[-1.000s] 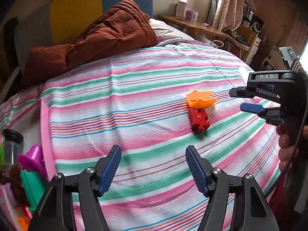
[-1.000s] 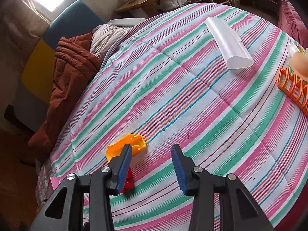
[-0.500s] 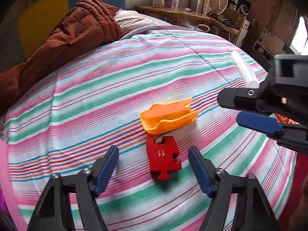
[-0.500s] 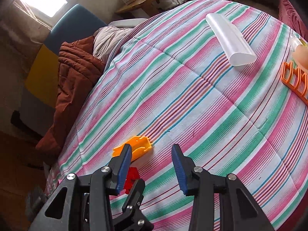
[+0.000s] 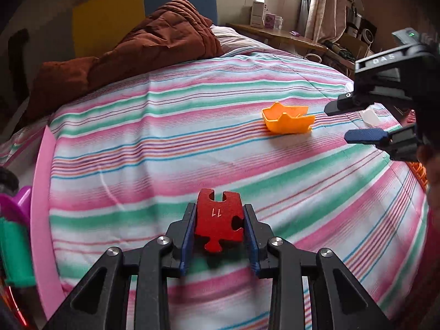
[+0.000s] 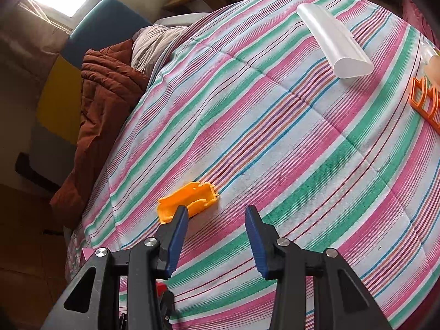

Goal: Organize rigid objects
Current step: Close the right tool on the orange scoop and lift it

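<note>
My left gripper (image 5: 219, 220) is shut on a red puzzle piece (image 5: 219, 221) marked 11 and holds it just above the striped bedspread (image 5: 170, 143). An orange plastic piece (image 5: 287, 119) lies on the bed farther ahead and to the right; it also shows in the right wrist view (image 6: 188, 200). My right gripper (image 6: 216, 236) is open and empty, its left finger just in front of the orange piece. It appears at the right edge of the left wrist view (image 5: 354, 122), beside the orange piece.
A brown quilt (image 5: 143, 52) is heaped at the head of the bed. A clear plastic case (image 6: 334, 41) and an orange rack (image 6: 425, 101) lie at the bed's right side. A pink bin edge (image 5: 41, 206) with toys stands at the left.
My left gripper closed on the red puzzle piece and drew it back from the orange piece. The right gripper stayed open and shifted slightly nearer the orange piece.
</note>
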`<state>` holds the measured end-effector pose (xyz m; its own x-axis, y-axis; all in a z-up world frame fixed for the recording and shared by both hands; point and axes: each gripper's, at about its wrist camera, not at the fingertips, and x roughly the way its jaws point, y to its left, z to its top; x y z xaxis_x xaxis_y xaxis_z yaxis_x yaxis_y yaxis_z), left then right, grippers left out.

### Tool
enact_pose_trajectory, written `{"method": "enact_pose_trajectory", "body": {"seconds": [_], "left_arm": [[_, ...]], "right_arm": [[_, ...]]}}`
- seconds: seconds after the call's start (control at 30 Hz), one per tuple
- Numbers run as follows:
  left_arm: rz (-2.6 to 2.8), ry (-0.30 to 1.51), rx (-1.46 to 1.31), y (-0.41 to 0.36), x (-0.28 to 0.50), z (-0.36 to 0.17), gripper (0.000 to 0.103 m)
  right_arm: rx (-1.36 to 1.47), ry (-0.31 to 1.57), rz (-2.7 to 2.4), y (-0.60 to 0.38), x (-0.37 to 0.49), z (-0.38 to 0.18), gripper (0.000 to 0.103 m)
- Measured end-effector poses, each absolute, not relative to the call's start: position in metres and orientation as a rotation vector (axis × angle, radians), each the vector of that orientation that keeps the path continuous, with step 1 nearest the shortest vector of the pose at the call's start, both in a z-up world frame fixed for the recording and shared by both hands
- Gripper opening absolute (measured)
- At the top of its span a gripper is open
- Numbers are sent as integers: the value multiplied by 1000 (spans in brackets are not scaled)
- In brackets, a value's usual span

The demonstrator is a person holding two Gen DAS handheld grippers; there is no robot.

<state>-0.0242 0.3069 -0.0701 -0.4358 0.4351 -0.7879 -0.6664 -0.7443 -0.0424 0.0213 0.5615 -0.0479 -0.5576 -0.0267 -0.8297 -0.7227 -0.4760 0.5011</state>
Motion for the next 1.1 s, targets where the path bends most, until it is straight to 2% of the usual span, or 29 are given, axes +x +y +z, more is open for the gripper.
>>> {"method": "enact_pose_trajectory", "body": {"seconds": [0.17, 0.27, 0.43, 0.57, 0.73, 0.9, 1.1], "left_arm": [[2202, 405, -1022, 281, 3, -71, 33], [2193, 364, -1021, 271, 4, -72, 33], [2195, 350, -1007, 271, 5, -73, 33], [2191, 329, -1004, 269, 3, -74, 33], [2186, 308, -1005, 268, 1, -75, 33], [2182, 288, -1006, 266, 0, -75, 33], [2176, 266, -1011, 264, 0, -75, 33]], "right_arm": [[-1142, 1192, 2104, 555, 18, -44, 43], [-1160, 1110, 2136, 550, 9, -36, 43], [-1229, 907, 2218, 552, -41, -20, 44], [-1350, 825, 2225, 556, -80, -37, 44], [-1499, 907, 2209, 546, -84, -61, 44], [-1630, 1181, 2282, 513, -51, -60, 44], [-1601, 867, 2393, 494, -43, -45, 44]]}}
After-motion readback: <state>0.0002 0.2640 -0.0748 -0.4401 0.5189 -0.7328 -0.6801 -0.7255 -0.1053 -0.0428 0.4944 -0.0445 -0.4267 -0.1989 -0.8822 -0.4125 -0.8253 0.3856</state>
